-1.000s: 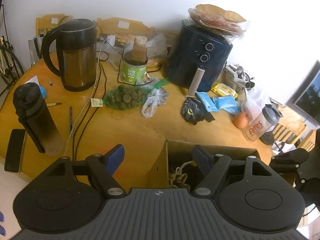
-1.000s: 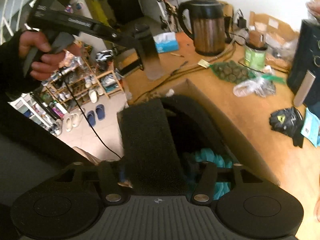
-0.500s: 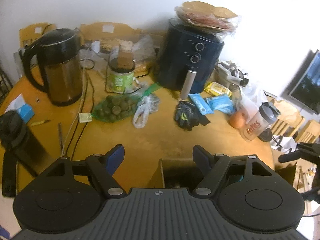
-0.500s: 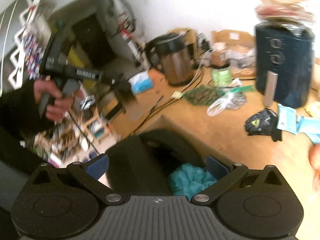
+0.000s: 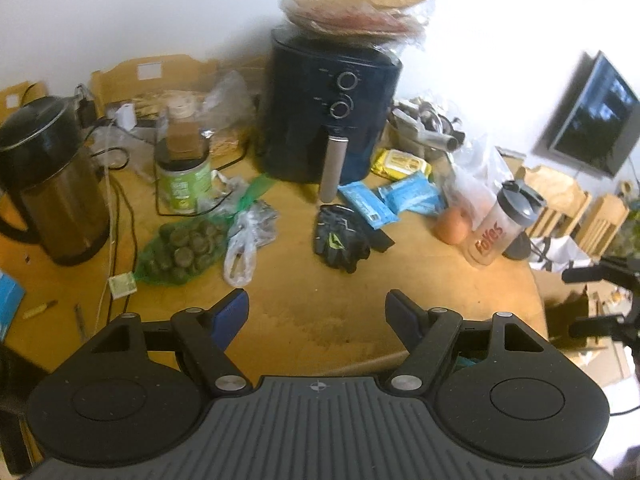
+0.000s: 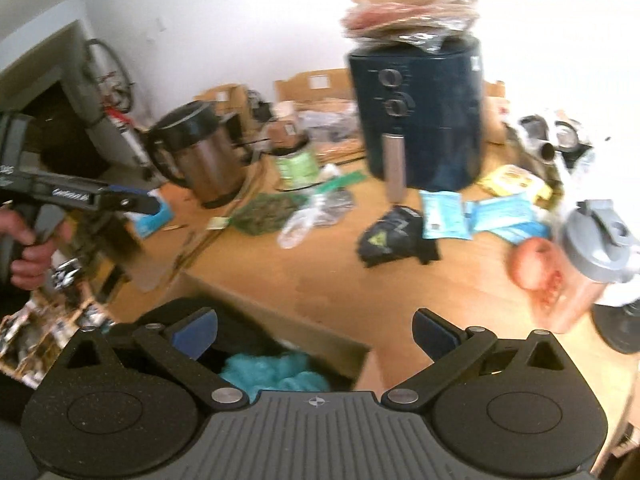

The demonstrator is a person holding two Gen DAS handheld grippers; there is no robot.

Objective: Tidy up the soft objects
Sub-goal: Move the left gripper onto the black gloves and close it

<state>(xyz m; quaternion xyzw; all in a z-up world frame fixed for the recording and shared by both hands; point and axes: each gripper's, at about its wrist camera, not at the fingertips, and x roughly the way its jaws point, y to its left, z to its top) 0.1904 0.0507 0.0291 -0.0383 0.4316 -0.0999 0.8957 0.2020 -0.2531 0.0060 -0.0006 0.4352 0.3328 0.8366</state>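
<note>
My left gripper (image 5: 318, 306): open, empty | my right gripper (image 6: 314, 330): open, empty | black gloves (image 5: 340, 238): on table (image 5: 304, 320), just before air fryer (image 5: 332, 120), straight ahead of left gripper, the nearer | cardboard box (image 6: 280, 320): below right gripper.

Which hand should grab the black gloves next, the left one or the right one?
Probably the left. The left tool is open, empty and aimed across bare table straight at the black gloves. The right tool is open too, but hangs partly over the cardboard box.
</note>
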